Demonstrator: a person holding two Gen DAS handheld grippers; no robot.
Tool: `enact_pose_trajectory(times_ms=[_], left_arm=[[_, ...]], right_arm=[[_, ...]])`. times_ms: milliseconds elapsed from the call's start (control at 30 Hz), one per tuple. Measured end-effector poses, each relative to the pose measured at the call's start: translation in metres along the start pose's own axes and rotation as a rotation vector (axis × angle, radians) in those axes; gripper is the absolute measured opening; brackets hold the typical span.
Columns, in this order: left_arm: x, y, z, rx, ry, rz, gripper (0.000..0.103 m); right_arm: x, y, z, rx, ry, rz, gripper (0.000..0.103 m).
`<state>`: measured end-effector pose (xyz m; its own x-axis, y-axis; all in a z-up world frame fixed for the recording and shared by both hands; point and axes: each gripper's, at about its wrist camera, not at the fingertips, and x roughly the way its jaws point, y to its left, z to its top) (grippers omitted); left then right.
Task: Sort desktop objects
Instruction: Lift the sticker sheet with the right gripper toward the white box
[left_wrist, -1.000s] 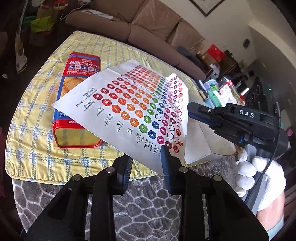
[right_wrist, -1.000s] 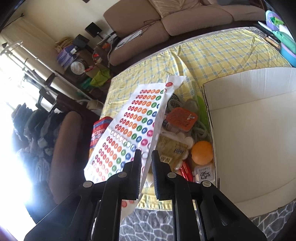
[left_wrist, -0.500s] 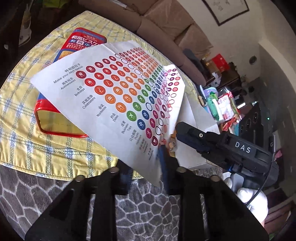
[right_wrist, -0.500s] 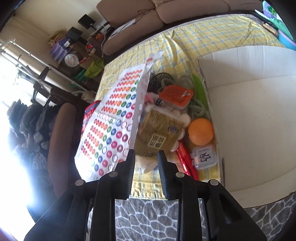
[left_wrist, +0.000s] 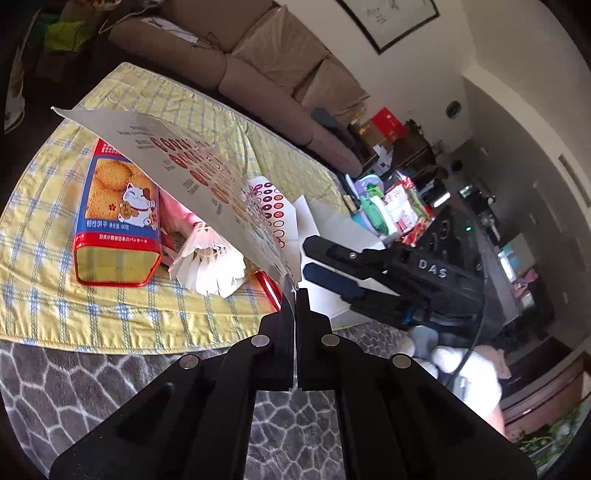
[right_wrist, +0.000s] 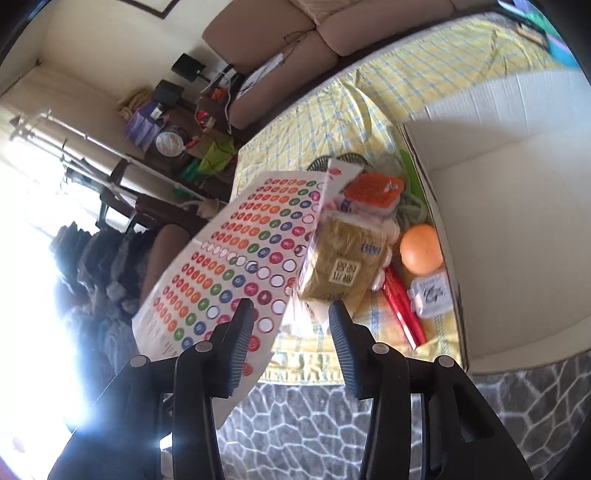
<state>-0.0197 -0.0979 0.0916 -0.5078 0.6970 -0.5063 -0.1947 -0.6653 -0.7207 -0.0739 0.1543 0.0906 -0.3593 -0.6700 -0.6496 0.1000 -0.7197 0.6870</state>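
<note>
1. A living room with a brown sofa (left_wrist: 258, 62) against a white wall; in front of it stands a desk (left_wrist: 110, 387) with a grey stone-pattern top, partly covered by a yellow checked cloth (left_wrist: 55, 295).
2. The sticker sheet (left_wrist: 192, 173), white with rows of coloured round stickers, is lifted clear of the cloth and slopes up and away over the clutter; in the right wrist view it shows face-on (right_wrist: 236, 266), with some circles blank.
3. The left hand-held gripper (left_wrist: 295, 295) is clamped on the near corner of that sheet, its two black fingers pressed together with the paper edge between them.
4. The right hand-held gripper (right_wrist: 291, 321) has its fingers spread wide apart and grips nothing; in the left wrist view it sits just to the right of the sheet (left_wrist: 332, 266), held by a white-gloved hand (left_wrist: 461, 373).
5. Under the raised sheet lie a red and blue biscuit tin (left_wrist: 118, 221) with a lucky-cat picture and, just beside it, a white feather shuttlecock (left_wrist: 210, 258).
6. On the cloth to the right of the sheet sit a tan packet (right_wrist: 343, 266), an orange-lidded cup (right_wrist: 373, 188), an orange ball (right_wrist: 421, 247), a red pen (right_wrist: 402, 306) and a small clear case (right_wrist: 430, 291).
7. These lie against the wall of an open white cardboard box (right_wrist: 517, 221).
</note>
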Motion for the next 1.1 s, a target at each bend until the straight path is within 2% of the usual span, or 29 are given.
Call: enact_pose_trajectory(times_ms=[67, 167, 233, 333, 533, 700, 833, 933, 1100], left_arm=[[-0.007, -0.001, -0.003, -0.02, 0.014, -0.044, 0.001], [-0.017, -0.004, -0.01, -0.001, 0.03, -0.051, 0.001], [-0.024, -0.002, -0.017, 0.0, 0.04, -0.049, 0.001], [-0.032, -0.007, -0.022, 0.008, 0.049, -0.063, 0.001], [-0.052, -0.056, -0.017, 0.11, 0.059, -0.101, 0.001], [-0.044, -0.117, -0.004, 0.213, 0.089, -0.151, 0.001], [-0.012, -0.168, 0.0, 0.28, 0.162, -0.19, 0.001], [0.029, -0.202, 0.002, 0.326, 0.251, -0.198, 0.001], [0.103, -0.226, 0.002, 0.375, 0.386, -0.127, 0.003]], right_arm=[[0.008, -0.005, -0.009, 0.051, 0.021, 0.062, 0.044], [0.015, -0.009, -0.02, 0.126, 0.022, 0.163, 0.044], [0.015, -0.007, -0.024, 0.13, 0.005, 0.2, 0.022], [0.012, 0.0, -0.027, 0.099, -0.007, 0.214, 0.013], [-0.028, 0.007, -0.028, 0.058, -0.084, 0.277, 0.012], [-0.096, -0.01, -0.021, 0.074, -0.214, 0.329, 0.012], [-0.155, -0.045, -0.018, 0.116, -0.352, 0.295, 0.012], [-0.185, -0.082, -0.02, 0.176, -0.432, 0.247, 0.012], [-0.2, -0.139, -0.019, 0.285, -0.514, 0.122, 0.012]])
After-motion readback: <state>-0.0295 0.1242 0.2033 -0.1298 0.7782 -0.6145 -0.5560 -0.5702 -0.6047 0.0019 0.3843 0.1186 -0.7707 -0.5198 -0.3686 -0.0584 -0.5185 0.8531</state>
